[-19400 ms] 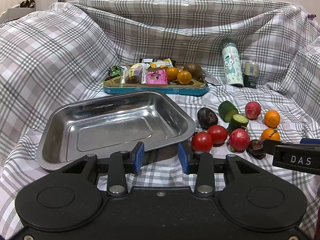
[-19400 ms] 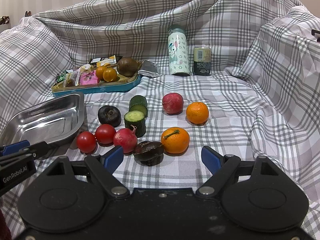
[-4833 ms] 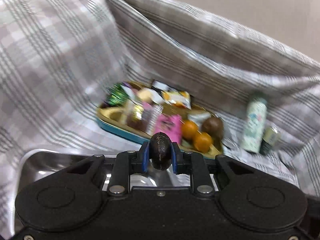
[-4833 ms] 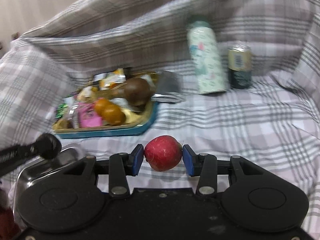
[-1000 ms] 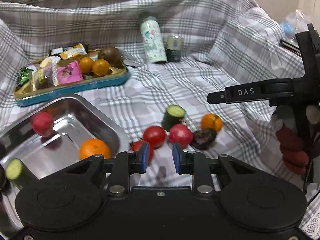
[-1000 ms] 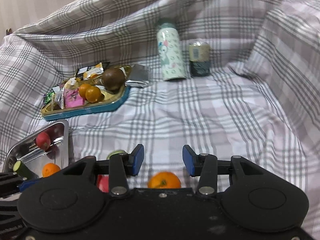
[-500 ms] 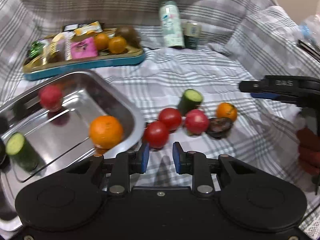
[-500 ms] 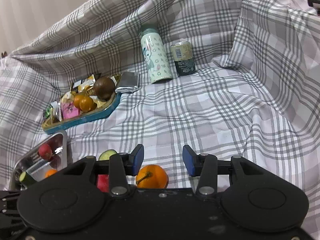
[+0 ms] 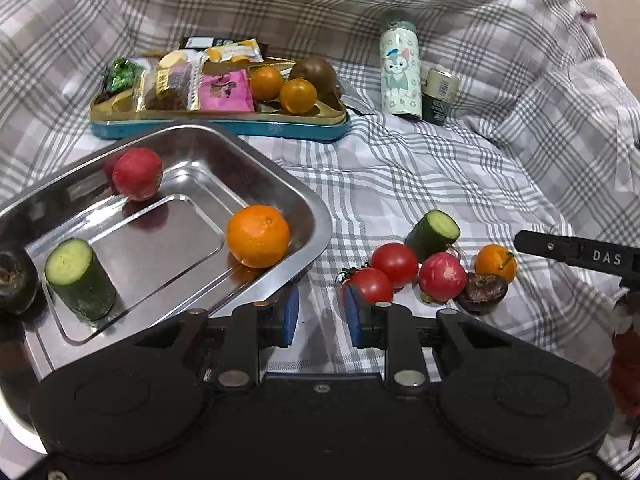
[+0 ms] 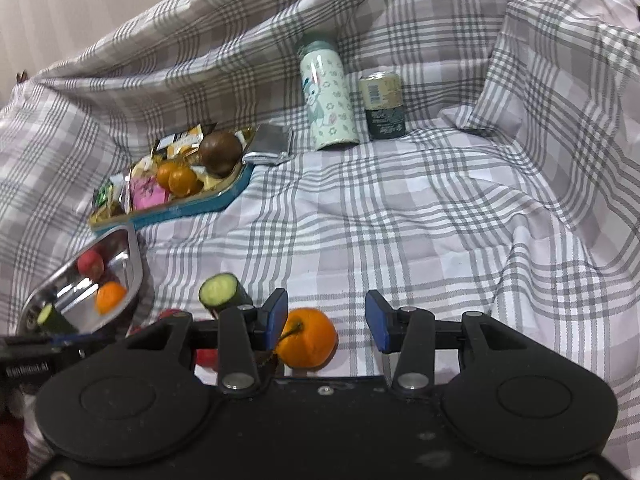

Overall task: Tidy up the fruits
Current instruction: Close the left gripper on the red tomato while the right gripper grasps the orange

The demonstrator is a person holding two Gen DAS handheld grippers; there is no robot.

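Note:
A steel tray (image 9: pixel 308 204) at the left holds a red radish (image 9: pixel 136 174), an orange (image 9: pixel 258 236), a cucumber piece (image 9: pixel 80 278) and a dark fruit (image 9: pixel 14 278). On the checked cloth lie two tomatoes (image 9: pixel 370 284), a cucumber piece (image 9: pixel 434 234), a radish (image 9: pixel 442 276), a small orange (image 9: pixel 495 262) and a dark fruit (image 9: pixel 482 294). My left gripper (image 9: pixel 321 314) is open and empty, its right pad beside the nearer tomato. My right gripper (image 10: pixel 326 320) is open and empty above the small orange (image 10: pixel 306 338), which sits by its left pad.
A teal tin (image 9: pixel 224 126) with snack packets and small fruits stands behind the tray. A patterned bottle (image 9: pixel 400 76) and a can (image 9: pixel 438 96) stand at the back right. The cloth rises in folds at the back and right. Bare cloth lies right of the fruit.
My left gripper has rolled and come lower and closer to the tomatoes and the tray's corner. The right gripper has hardly moved. Both stay open and empty.

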